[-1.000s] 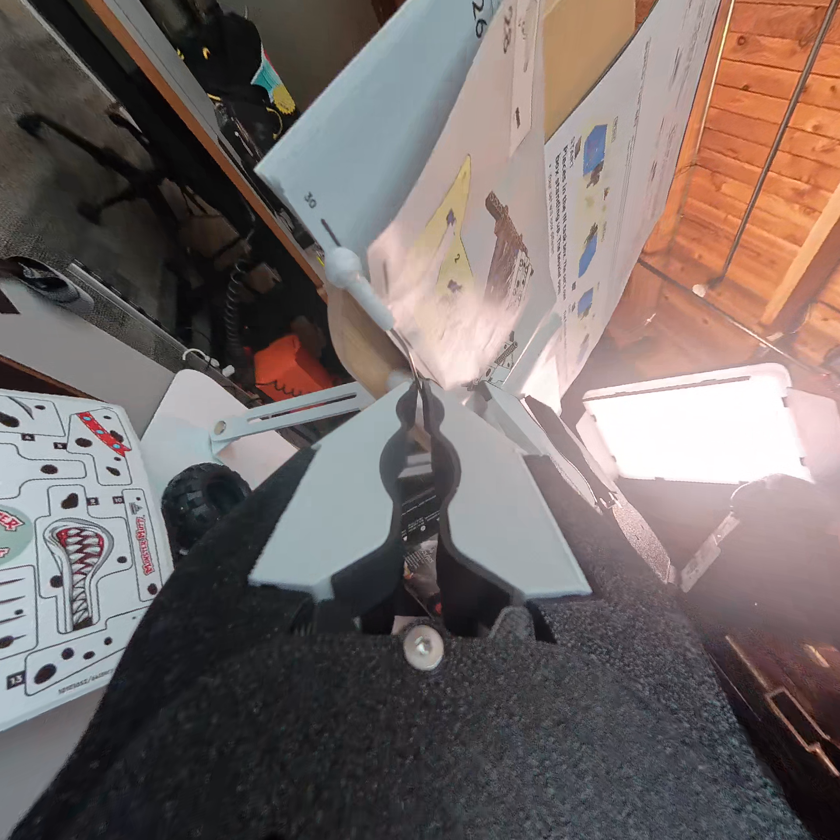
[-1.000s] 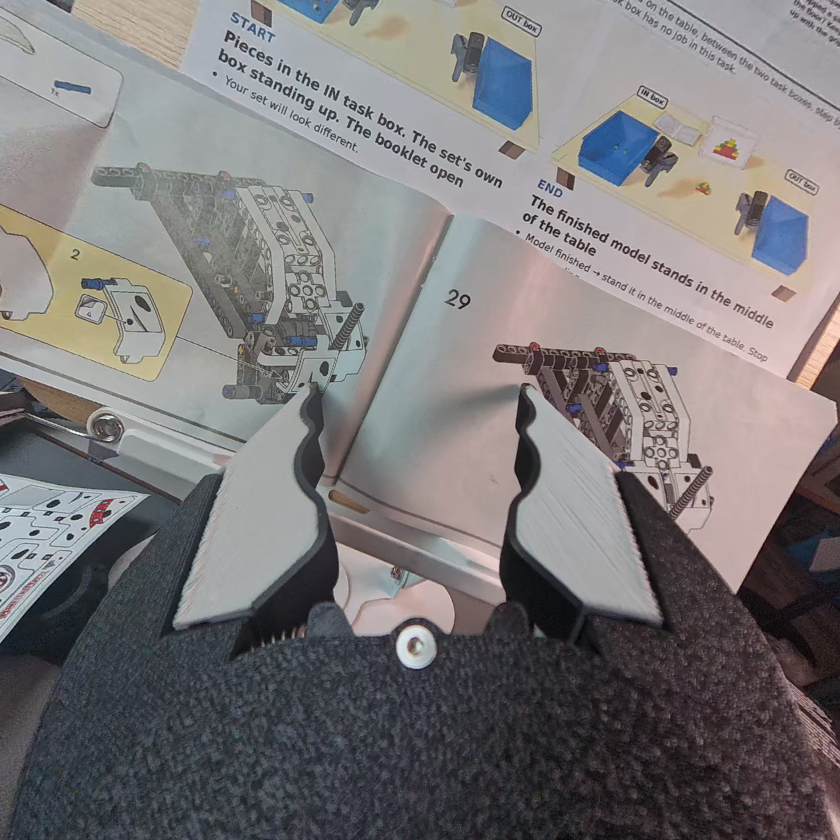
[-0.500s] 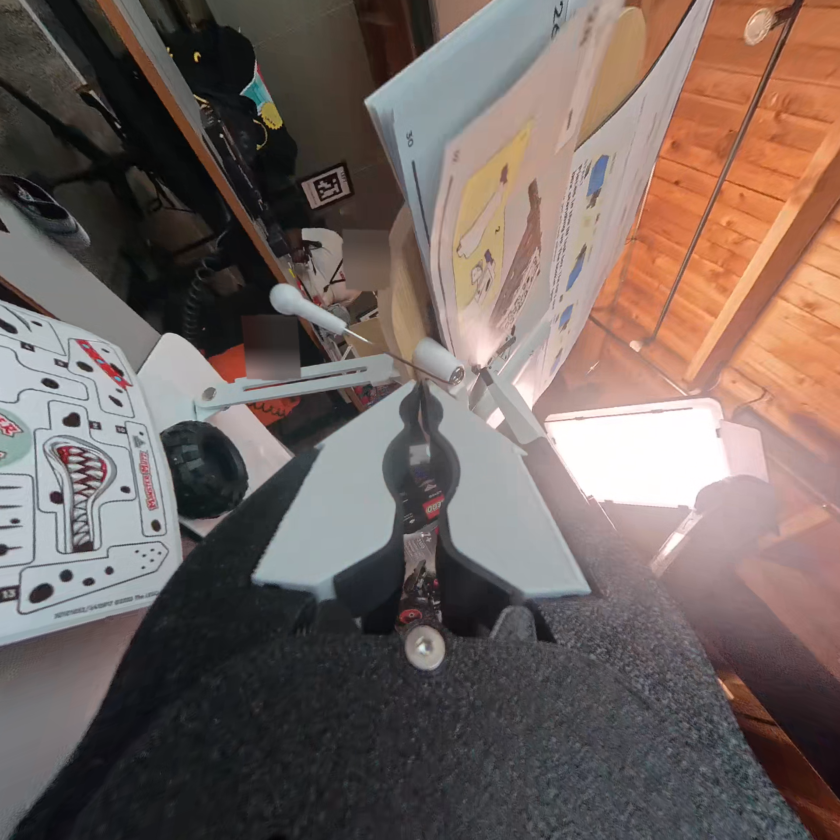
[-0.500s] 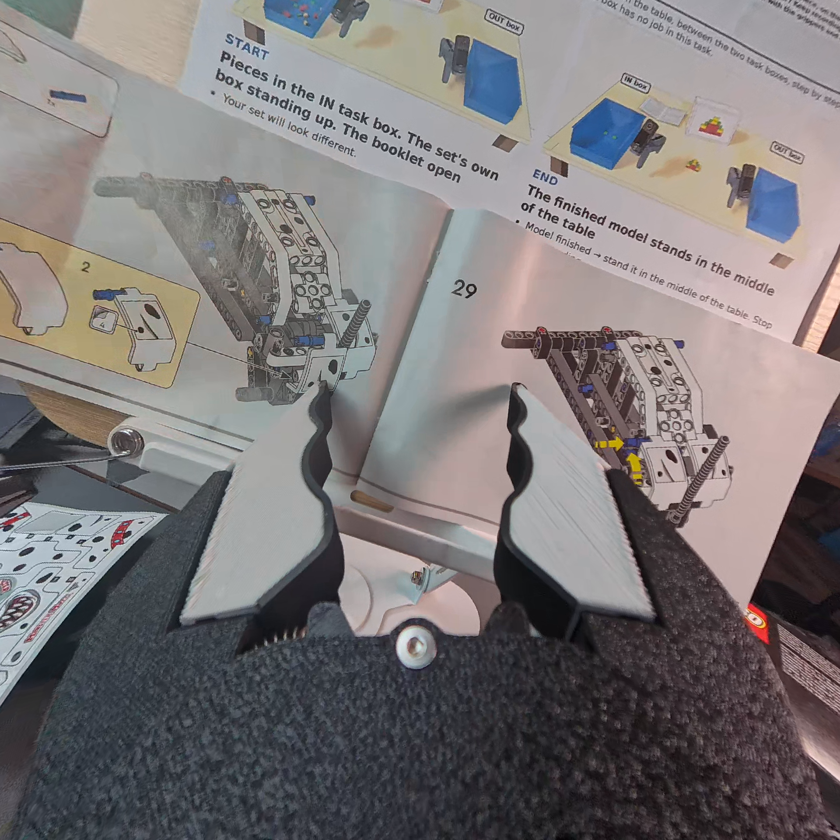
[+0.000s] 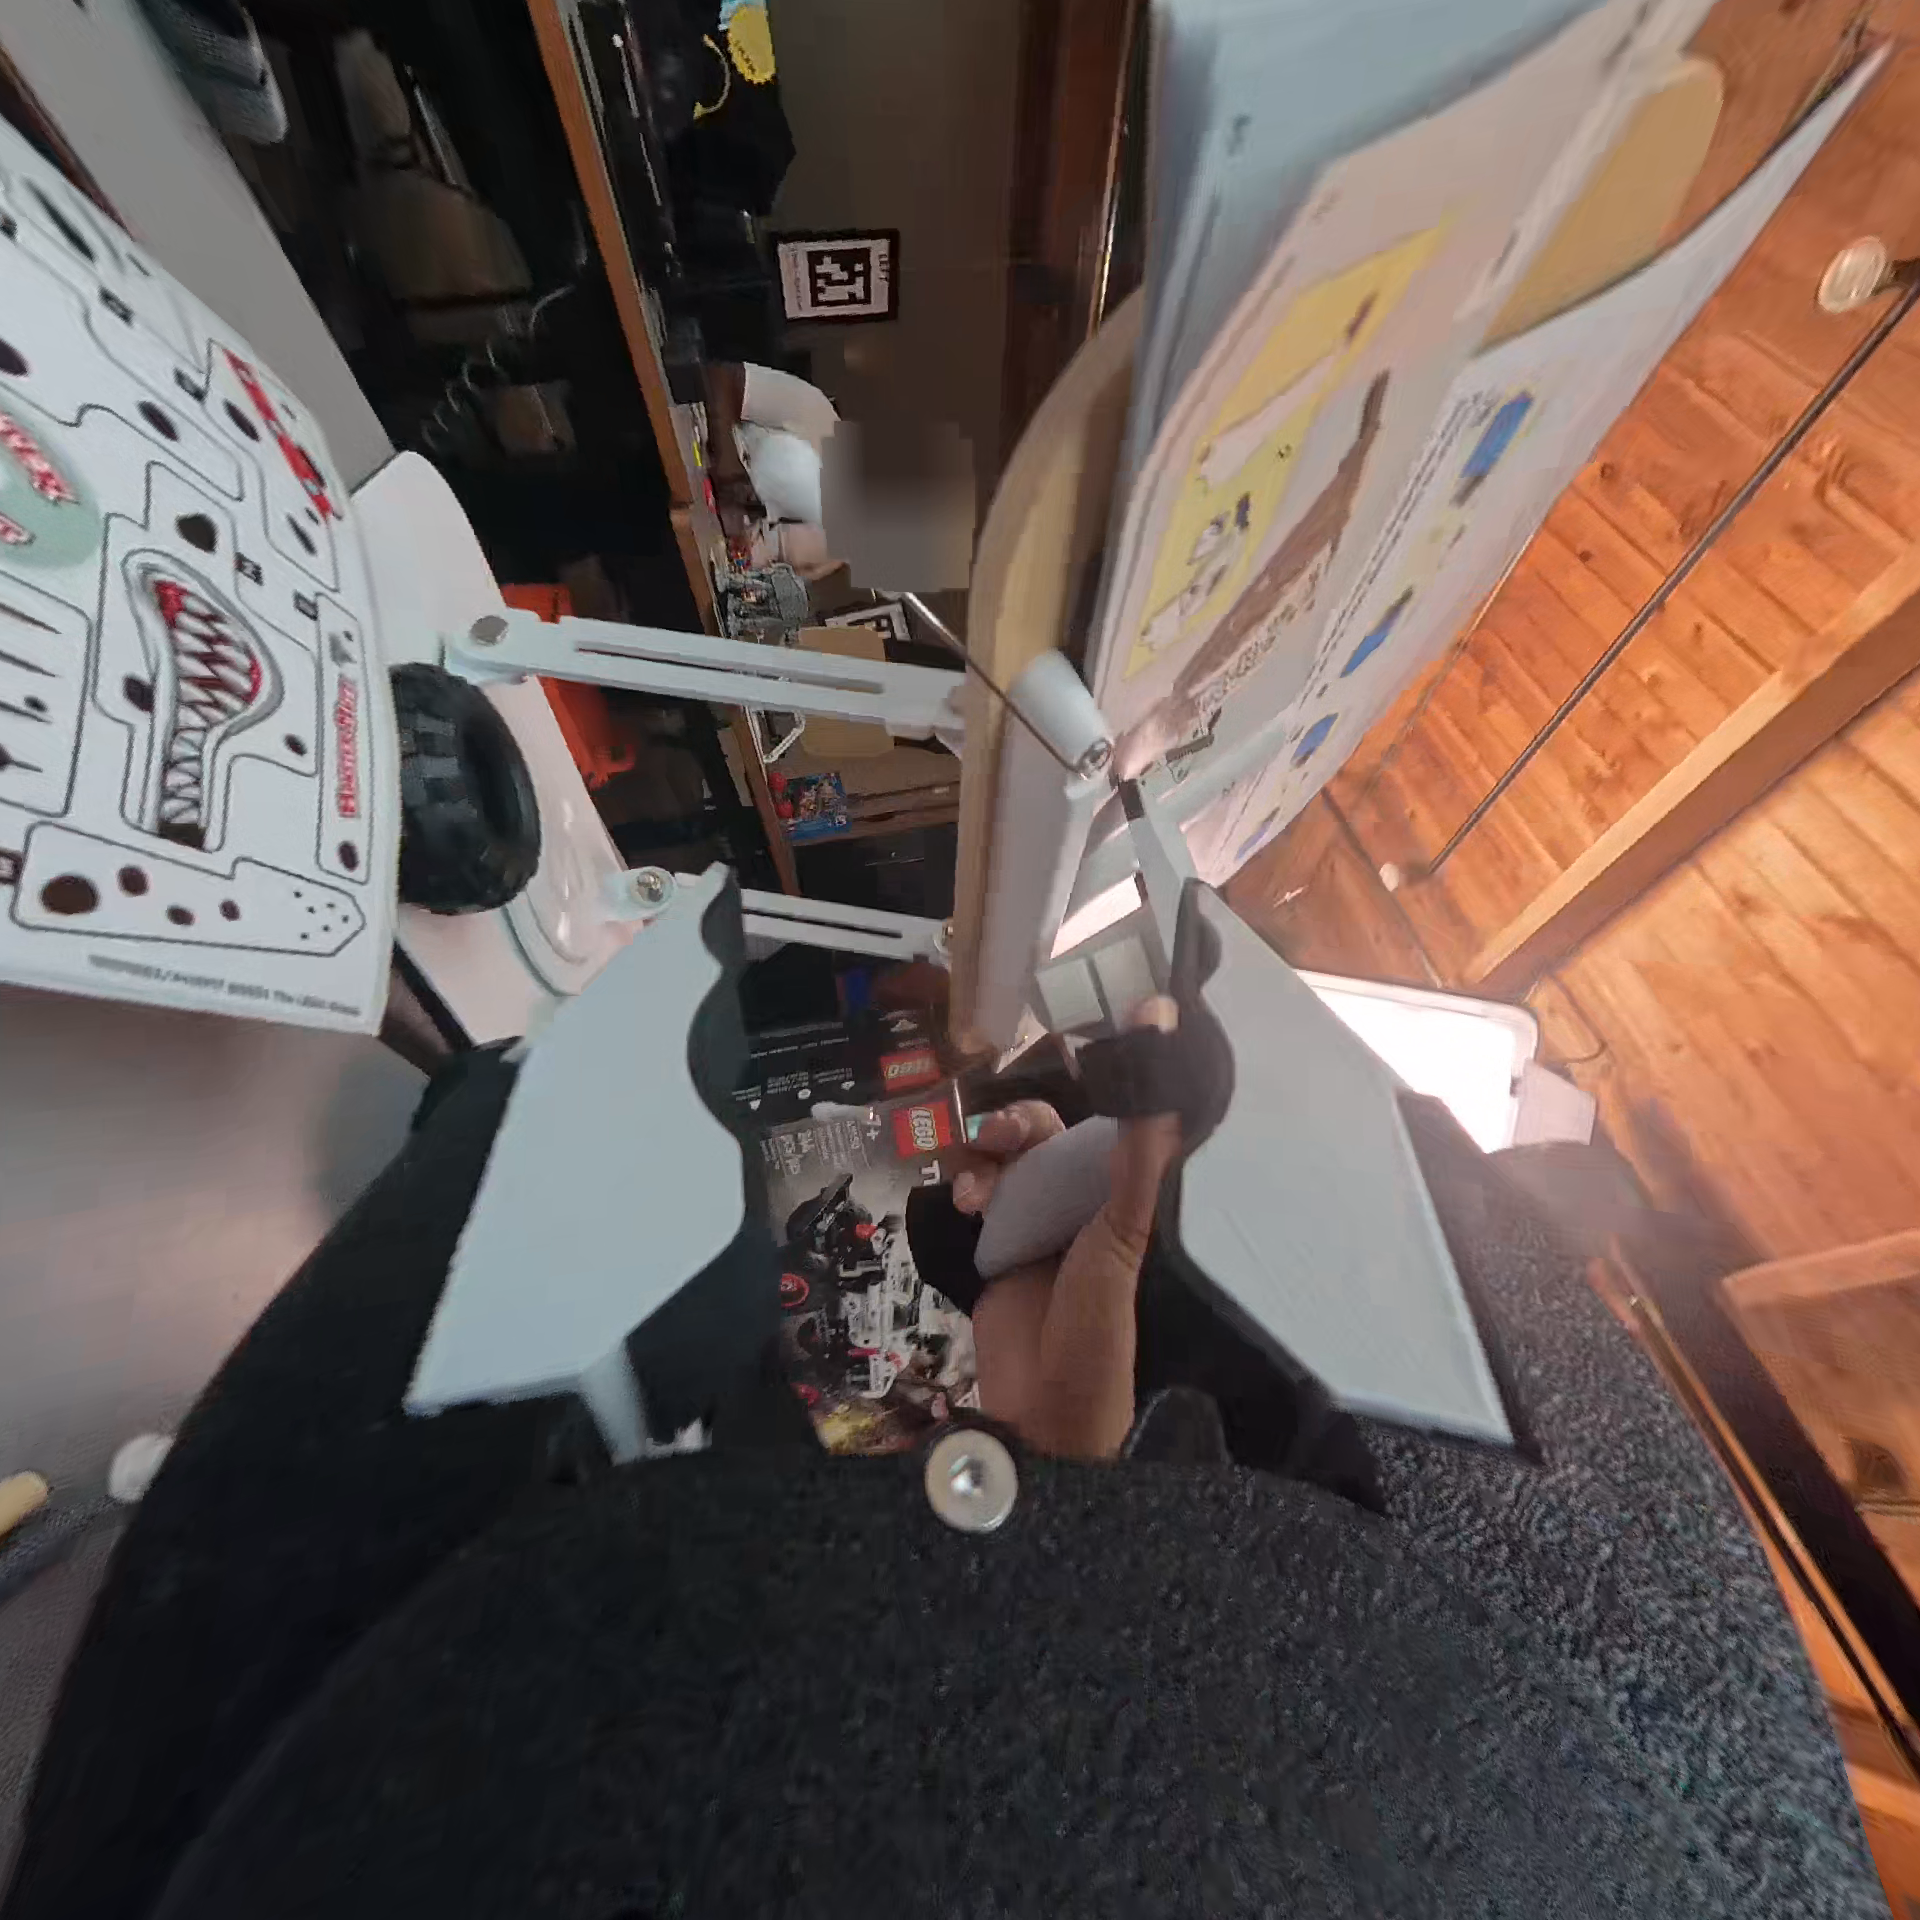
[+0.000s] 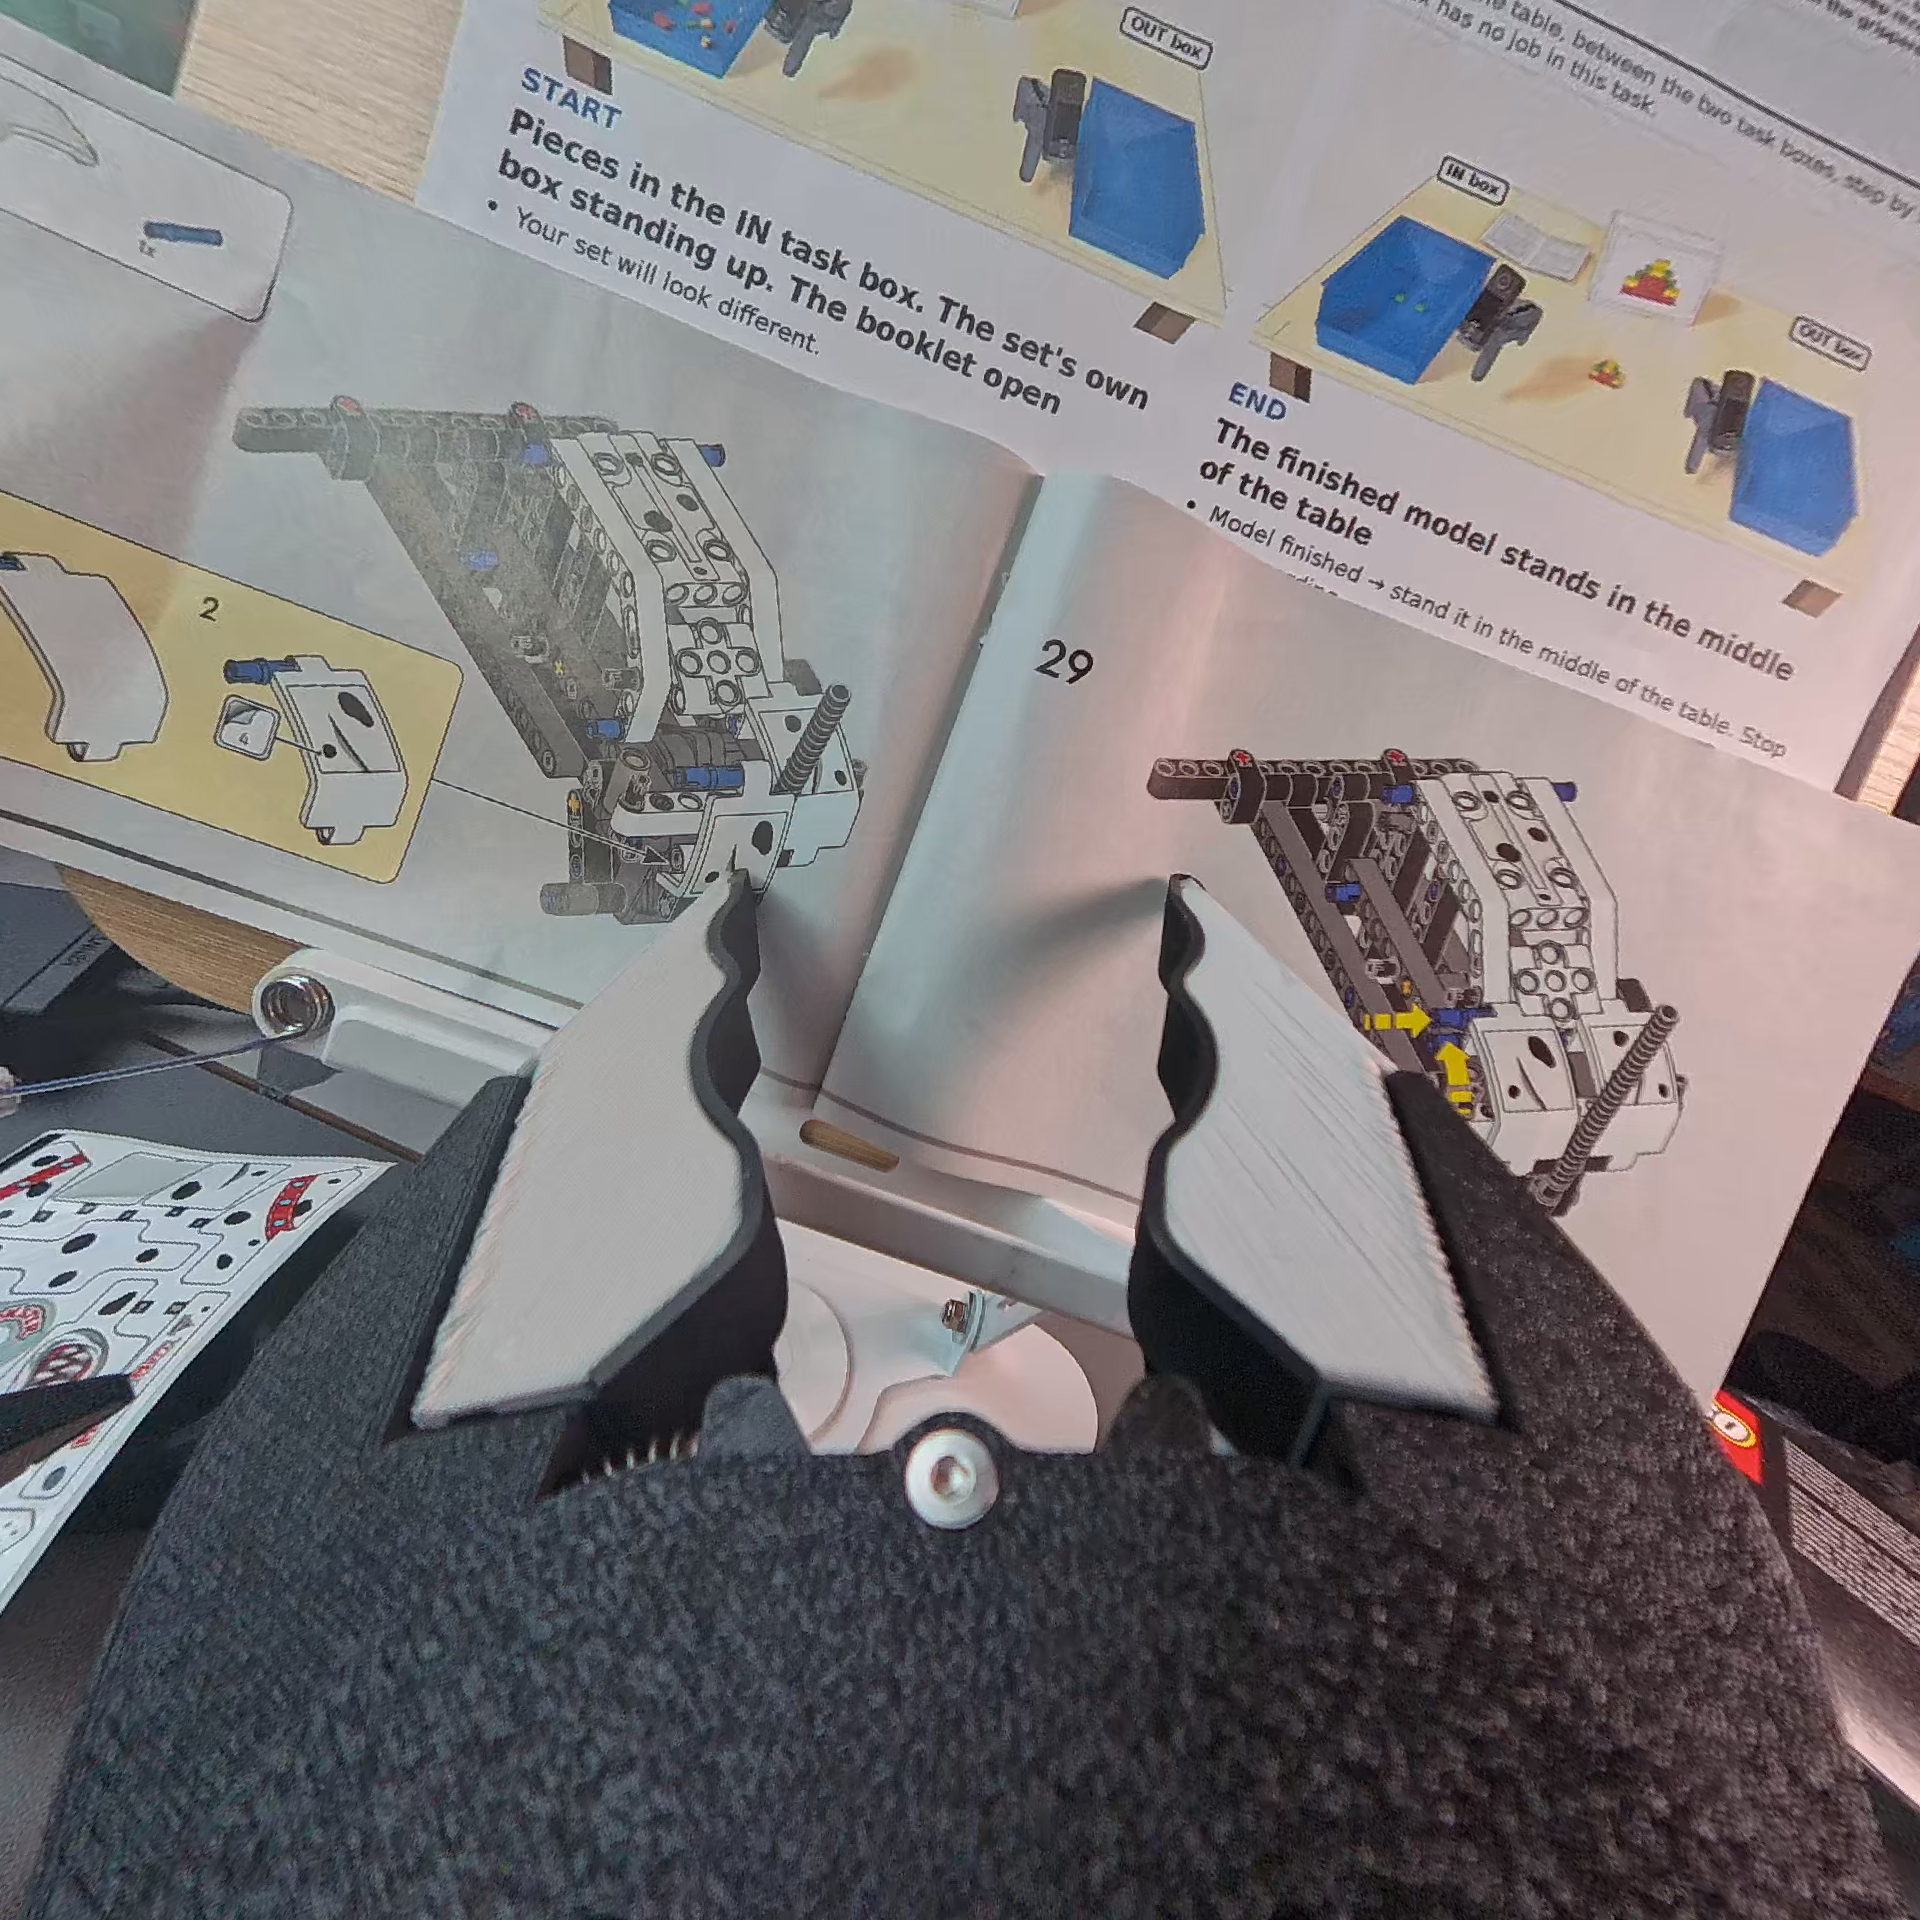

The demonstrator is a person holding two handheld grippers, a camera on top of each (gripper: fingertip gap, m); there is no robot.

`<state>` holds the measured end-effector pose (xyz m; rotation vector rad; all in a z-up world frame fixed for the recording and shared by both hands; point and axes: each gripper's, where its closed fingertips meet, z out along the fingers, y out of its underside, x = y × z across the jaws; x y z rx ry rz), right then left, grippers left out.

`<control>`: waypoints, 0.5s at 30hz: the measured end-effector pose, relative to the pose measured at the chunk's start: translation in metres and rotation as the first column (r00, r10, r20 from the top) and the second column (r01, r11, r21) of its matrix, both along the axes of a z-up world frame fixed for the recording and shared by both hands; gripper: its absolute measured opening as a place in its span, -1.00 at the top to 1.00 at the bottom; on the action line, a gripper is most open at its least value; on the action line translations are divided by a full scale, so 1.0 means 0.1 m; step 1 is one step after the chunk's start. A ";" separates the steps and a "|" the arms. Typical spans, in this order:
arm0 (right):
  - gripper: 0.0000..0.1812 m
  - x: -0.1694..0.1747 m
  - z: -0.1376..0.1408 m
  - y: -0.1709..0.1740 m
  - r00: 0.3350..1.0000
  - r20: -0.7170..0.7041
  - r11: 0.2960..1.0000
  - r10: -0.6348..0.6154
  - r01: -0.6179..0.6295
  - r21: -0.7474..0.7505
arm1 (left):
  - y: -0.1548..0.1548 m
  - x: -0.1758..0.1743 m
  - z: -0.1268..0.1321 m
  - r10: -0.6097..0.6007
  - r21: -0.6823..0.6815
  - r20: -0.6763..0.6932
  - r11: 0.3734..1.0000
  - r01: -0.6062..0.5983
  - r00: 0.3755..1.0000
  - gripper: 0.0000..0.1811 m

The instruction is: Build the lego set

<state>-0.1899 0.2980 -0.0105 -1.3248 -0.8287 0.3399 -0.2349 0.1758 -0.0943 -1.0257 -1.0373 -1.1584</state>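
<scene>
Booklet (image 6: 727, 582) straight ahead of right gripper (image 6: 956, 883), propped on stand (image 6: 436, 1039), spine upright between the spread, empty jaws. Left gripper (image 5: 961, 914) also spread, empty, edge-on at booklet's left side. Right is better placed for the pages, I judge.

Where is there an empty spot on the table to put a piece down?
The bare grey tabletop just beneath the sticker sheet, left of the left gripper, looks free. Around the white book stand it is crowded: the black tyre, the set's box and a gloved hand sit close together.
</scene>
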 end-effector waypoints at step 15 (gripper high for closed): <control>0.26 -0.03 -0.01 -0.03 1.000 0.004 0.999 0.003 -0.003 0.032 | 0.18 -0.31 0.76 0.069 -0.091 -0.765 0.973 -0.214 0.641 1.00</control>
